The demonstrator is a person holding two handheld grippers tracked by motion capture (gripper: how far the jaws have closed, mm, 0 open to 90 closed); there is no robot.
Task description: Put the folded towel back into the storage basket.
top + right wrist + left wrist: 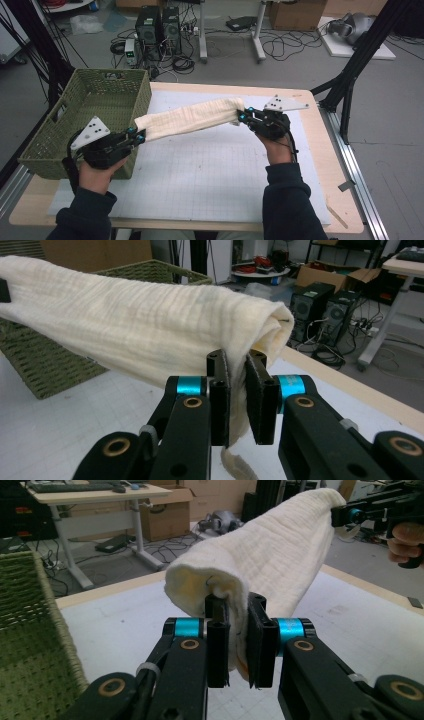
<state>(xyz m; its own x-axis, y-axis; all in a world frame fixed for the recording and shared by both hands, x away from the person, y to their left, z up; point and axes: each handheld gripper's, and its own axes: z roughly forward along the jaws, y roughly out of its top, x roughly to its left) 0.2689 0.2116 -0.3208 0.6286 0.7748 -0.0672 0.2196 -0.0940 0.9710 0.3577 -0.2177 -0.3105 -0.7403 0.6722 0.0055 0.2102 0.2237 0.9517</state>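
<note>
A cream folded cloth [192,118] hangs stretched in the air above the white gridded mat [200,170], held at both ends. My left gripper [138,135] is shut on its left end, just beside the green basket [85,117]. My right gripper [242,117] is shut on its right end, slightly higher. In the left gripper view the cloth [270,555] runs from my left gripper [238,642] away to the other gripper at the top right. In the right gripper view the cloth [135,325] spreads to the left from my right gripper [238,397], with a loose corner hanging below.
The woven green basket [55,365] stands at the table's left edge, its open top beside the cloth's left end. A strip of bare wooden table [320,150] runs along the mat's right side. Computers, cables and a desk frame stand on the floor behind.
</note>
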